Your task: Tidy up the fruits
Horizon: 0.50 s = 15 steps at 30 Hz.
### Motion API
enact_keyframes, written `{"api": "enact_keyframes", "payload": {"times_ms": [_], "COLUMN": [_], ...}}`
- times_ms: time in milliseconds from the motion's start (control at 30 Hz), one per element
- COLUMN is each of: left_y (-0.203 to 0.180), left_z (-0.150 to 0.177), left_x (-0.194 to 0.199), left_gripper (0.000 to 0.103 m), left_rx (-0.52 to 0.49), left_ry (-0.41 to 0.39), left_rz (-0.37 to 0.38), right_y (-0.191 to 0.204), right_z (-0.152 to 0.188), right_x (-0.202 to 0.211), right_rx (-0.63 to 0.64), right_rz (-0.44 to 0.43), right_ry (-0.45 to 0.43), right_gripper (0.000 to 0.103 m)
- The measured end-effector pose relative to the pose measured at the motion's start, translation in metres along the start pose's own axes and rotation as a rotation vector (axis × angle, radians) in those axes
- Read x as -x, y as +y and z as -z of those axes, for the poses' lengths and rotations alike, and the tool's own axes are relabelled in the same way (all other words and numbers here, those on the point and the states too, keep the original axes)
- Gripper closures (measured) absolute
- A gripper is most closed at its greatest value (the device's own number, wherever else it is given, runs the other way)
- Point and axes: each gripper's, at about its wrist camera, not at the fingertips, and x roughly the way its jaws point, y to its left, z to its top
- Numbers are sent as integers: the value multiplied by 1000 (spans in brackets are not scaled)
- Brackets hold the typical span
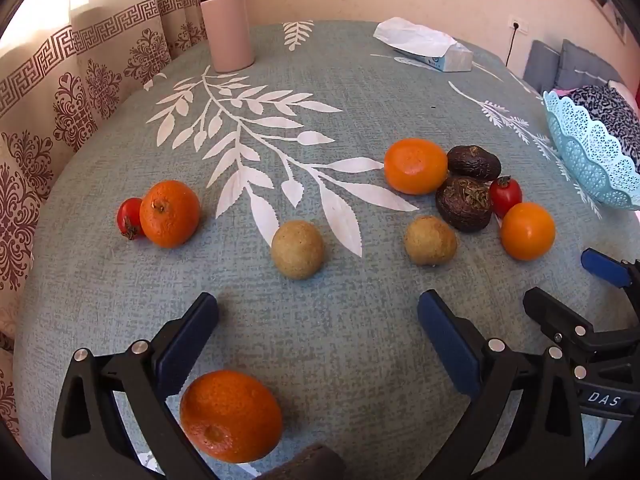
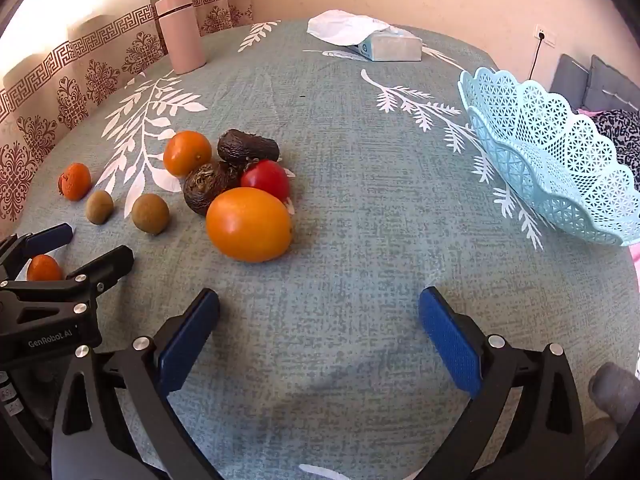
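A round table covered with a grey-green tablecloth (image 2: 340, 208) printed with white leaf sprays fills both views. The left gripper (image 1: 318, 312) hangs over the near edge with its blue-padded jaws spread wide and nothing between the pads; a mandarin (image 1: 231, 416) lies on the cloth just below and behind the left finger, not gripped. The right gripper (image 2: 319, 308) is likewise wide open and empty, above bare cloth. Beyond the left gripper, fruit is scattered: a small red tomato (image 1: 129, 218) touching an orange mandarin (image 1: 170, 214) at the left, two round tan fruits (image 1: 297, 249) in the middle, apart from each other. To the right sits a tight cluster: an orange (image 2: 249, 224) nearest the camera, a second tomato (image 2: 265, 179) and two dark, wrinkled fruits (image 2: 248, 147) behind it, and another orange (image 2: 187, 153) at the back left. A pale blue lattice basket (image 2: 560, 176) with a scalloped rim stands at the table's right edge, well apart from the cluster, holding no fruit that can be seen. At the far side stand a pink cylindrical flask (image 1: 226, 22) and a tissue box (image 2: 384, 46).
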Motion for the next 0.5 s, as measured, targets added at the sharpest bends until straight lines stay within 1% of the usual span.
{"api": "enact_keyframes", "payload": {"times_ms": [500], "left_y": [-1], "left_z": [1], "left_x": [0], "left_gripper": [5], "left_rx": [-3], "left_ry": [0], "left_rz": [-4], "right_y": [1], "right_z": [1], "right_x": [-1], "right_rx": [-1], "right_rz": [2], "right_ry": [0], "right_gripper": [2]}}
